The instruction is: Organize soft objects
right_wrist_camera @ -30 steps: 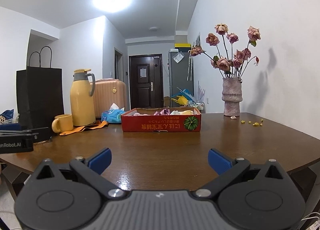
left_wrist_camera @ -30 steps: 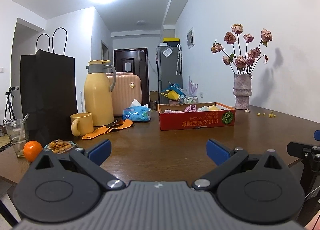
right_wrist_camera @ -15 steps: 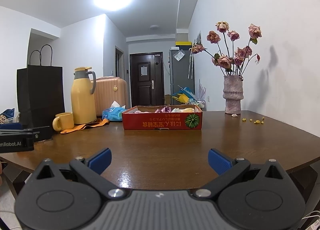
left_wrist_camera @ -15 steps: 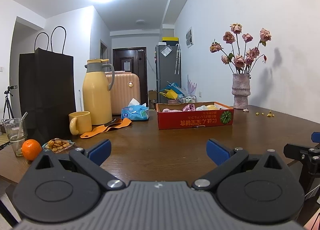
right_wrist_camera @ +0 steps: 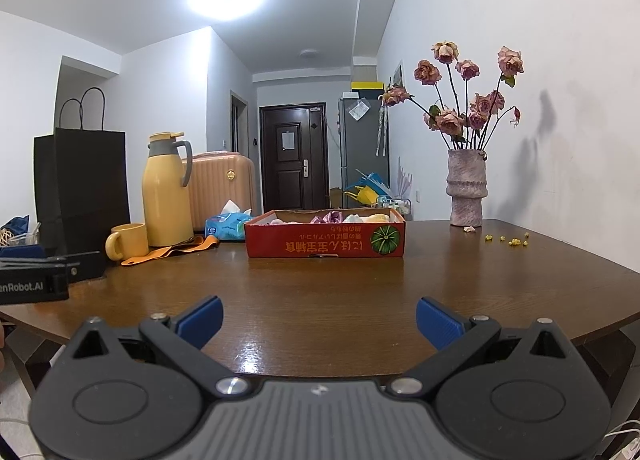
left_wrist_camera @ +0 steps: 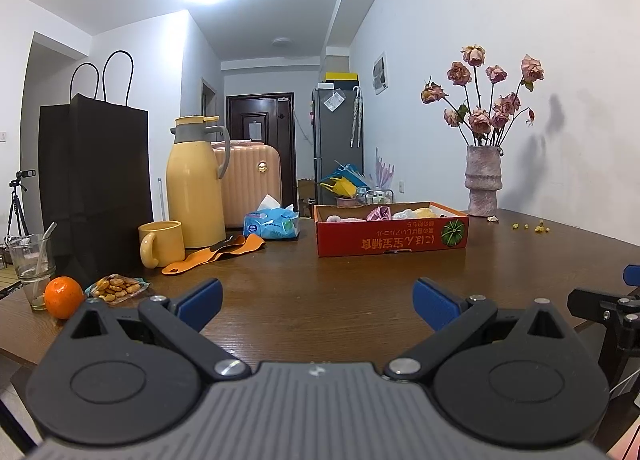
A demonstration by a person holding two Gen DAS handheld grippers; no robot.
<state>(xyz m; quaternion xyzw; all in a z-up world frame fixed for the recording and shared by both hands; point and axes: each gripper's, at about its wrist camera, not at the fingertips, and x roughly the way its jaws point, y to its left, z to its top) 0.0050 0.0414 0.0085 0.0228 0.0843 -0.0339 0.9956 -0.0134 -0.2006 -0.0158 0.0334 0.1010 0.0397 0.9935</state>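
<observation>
Soft objects (left_wrist_camera: pixel 394 213), a pastel heap of pink, white and yellow bundles, sit inside the shallow red cardboard box (left_wrist_camera: pixel 392 242) with the green melon print, out at twelve o'clock on the dark brown wooden table (left_wrist_camera: pixel 320 292). What each bundle is can't be told from this low angle.

Left gripper (left_wrist_camera: pixel 316 298) hovers at the near table edge, blue-padded jaws spread wide, nothing between them. Right gripper (right_wrist_camera: pixel 319 316), same story: splayed open, empty, box well ahead of it at twelve.

Now the hazards. Over at ten o'clock of the left camera stands a tall yellow thermos jug (left_wrist_camera: pixel 196 184), with a yellow ceramic mug (left_wrist_camera: pixel 162 243) just in front of it and an orange strap (left_wrist_camera: pixel 214 254) trailing toward the box; a wide sweep from the left could clip any of them. At two o'clock, the rough grey vase of dried pink roses (left_wrist_camera: pixel 483 180) stands near the box's far right corner, and it looks top-heavy, so a careless reach could tip it. The box walls hide the bundles' lower halves, so a shallow approach may snag cardboard and drag the box instead.
</observation>
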